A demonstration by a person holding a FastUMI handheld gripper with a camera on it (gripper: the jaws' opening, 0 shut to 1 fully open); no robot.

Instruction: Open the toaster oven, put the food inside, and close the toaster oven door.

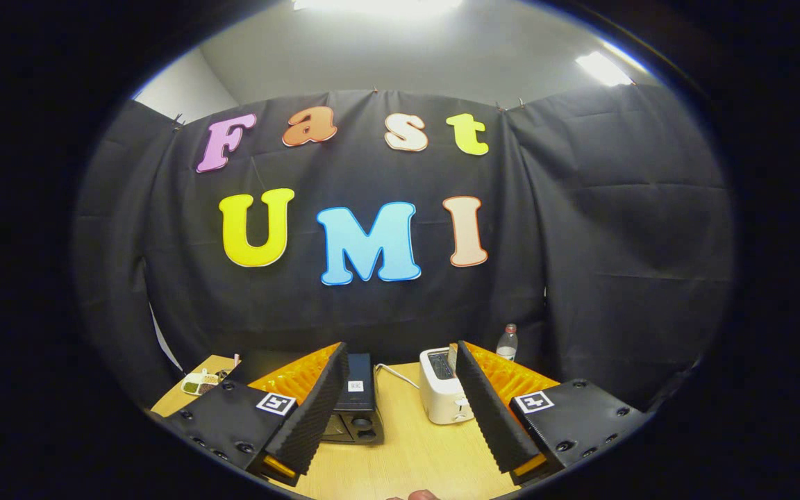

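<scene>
While the gripper [400,403] is being held high above the wooden table [407,458], its fingers are being kept wide apart, gripping nothing. The black toaster oven [358,410] is being seen between them, beside the left finger; a white pop-up toaster [444,394] beside the right finger, a water bottle [507,343] behind, a food tray [200,382] far left.

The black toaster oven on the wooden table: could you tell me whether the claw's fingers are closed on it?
No, the claw is open, its fingers spread apart above the table, with the black toaster oven beyond the gap, untouched.
</scene>
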